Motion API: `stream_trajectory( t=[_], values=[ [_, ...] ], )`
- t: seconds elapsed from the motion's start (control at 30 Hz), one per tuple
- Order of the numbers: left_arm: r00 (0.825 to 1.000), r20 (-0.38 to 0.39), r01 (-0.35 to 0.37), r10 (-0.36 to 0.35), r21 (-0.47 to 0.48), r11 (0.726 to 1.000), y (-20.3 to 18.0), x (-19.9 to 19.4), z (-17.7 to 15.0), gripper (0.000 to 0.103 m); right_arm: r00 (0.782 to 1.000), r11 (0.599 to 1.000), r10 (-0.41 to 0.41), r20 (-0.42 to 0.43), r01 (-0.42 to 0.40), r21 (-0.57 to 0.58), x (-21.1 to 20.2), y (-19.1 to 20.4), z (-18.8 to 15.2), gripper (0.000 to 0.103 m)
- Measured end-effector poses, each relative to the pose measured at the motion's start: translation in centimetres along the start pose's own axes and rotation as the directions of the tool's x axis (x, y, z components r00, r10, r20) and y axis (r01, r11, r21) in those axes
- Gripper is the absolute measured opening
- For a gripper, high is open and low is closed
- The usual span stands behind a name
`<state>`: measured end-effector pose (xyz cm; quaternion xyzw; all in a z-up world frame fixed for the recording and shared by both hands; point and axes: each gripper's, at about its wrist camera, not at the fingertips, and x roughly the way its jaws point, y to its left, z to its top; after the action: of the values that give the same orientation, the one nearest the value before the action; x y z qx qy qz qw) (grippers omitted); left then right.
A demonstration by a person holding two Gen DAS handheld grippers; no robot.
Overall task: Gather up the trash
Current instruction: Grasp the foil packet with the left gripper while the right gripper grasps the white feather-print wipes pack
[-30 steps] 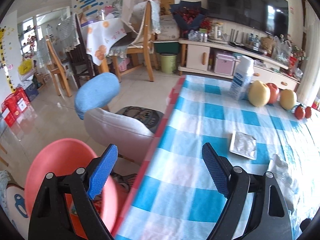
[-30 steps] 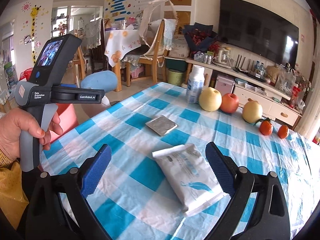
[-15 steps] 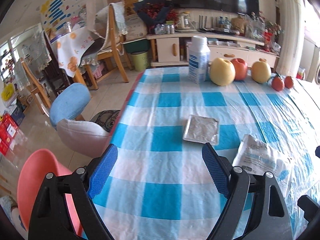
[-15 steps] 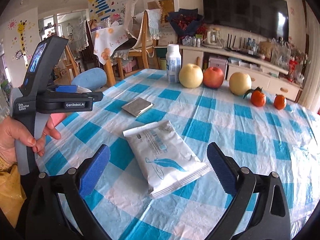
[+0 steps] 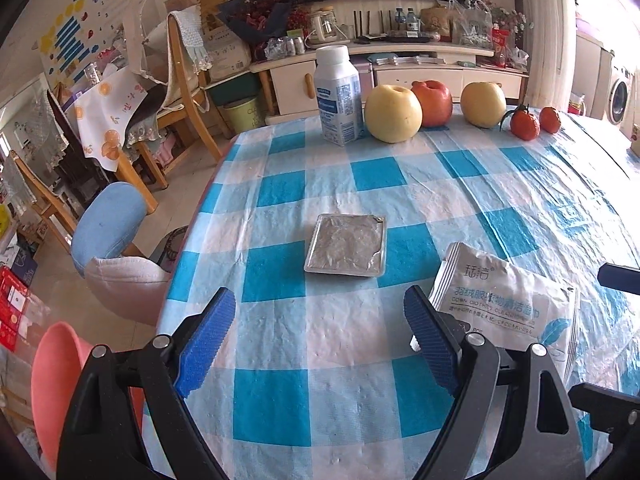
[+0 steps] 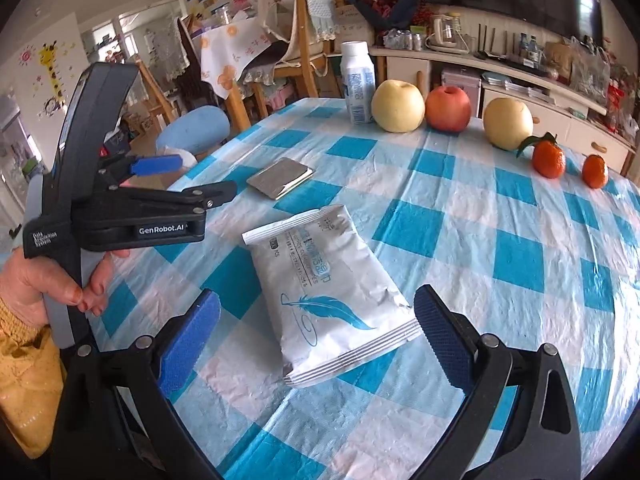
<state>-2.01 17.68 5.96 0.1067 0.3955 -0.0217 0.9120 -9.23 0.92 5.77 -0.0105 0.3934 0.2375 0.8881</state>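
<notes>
**Blue pads spread wide, nothing held**

We see both grippers gaping wide and empty above the table (image 5: 352,360). The left gripper (image 5: 320,344) faces the foil pack (image 5: 346,245), which lies flat just ahead of it; its right finger sits beside the wipes pouch (image 5: 506,304). The right gripper (image 6: 318,344) hovers over that pouch (image 6: 328,292), whose near end lies between the spread pads (image 6: 444,340), untouched. Fruit and a bottle (image 5: 338,96) stand at the far edge.

We hold our right gripper (image 6: 316,334) wide open over the white wipes packet (image 6: 326,292) on the checked tablecloth (image 6: 500,240). Beyond it lies a silver pouch (image 6: 280,178), possibly foil, near our left gripper (image 6: 176,180).
</notes>
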Motion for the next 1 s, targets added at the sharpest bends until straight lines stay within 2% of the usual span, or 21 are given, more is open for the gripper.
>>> stream_trajectory(
  t=[0.2, 0.33, 0.47, 0.57, 0.83, 0.97, 1.0],
  values=[
    [0.997, -0.002, 0.082, -0.082, 0.023, 0.996, -0.6, 1.4, 1.3, 0.086, 0.999, 0.999, 0.027, -0.035, -0.027, -0.022, 1.5, -0.3, 0.3, 0.098],
    [0.989, -0.040, 0.143, -0.142, 0.028, 0.989, -0.8, 3.4, 2.0, 0.086, 0.998, 0.999, 0.029, -0.052, -0.031, -0.037, 2.3, -0.7, 0.7, 0.098],
    [0.986, -0.081, 0.152, -0.148, 0.036, 0.988, -0.8, 5.6, 2.4, 0.086, 0.997, 0.999, 0.031, -0.073, -0.034, -0.041, 3.1, -1.4, 1.0, 0.098],
    [0.979, -0.104, 0.176, -0.176, -0.005, 0.984, -0.3, 7.3, 2.9, 0.086, 0.995, 0.998, 0.036, -0.089, -0.041, -0.053, 3.6, -1.6, 1.2, 0.098],
    [0.972, -0.141, 0.181, -0.186, -0.049, 0.982, 0.5, 10.4, 3.5, 0.086, 0.990, 0.993, 0.033, -0.135, -0.048, -0.112, 5.4, -1.3, 1.2, 0.098],
    [0.973, -0.137, 0.181, -0.186, -0.050, 0.982, 0.4, 10.9, 3.8, 0.085, 0.989, 0.991, 0.044, -0.140, -0.061, -0.118, 5.7, -1.3, 1.3, 0.098],
    [0.974, -0.132, 0.180, -0.185, -0.050, 0.982, 0.4, 10.9, 3.9, 0.083, 0.989, 0.991, 0.044, -0.140, -0.061, -0.122, 5.8, -1.3, 1.3, 0.098]
  ],
)
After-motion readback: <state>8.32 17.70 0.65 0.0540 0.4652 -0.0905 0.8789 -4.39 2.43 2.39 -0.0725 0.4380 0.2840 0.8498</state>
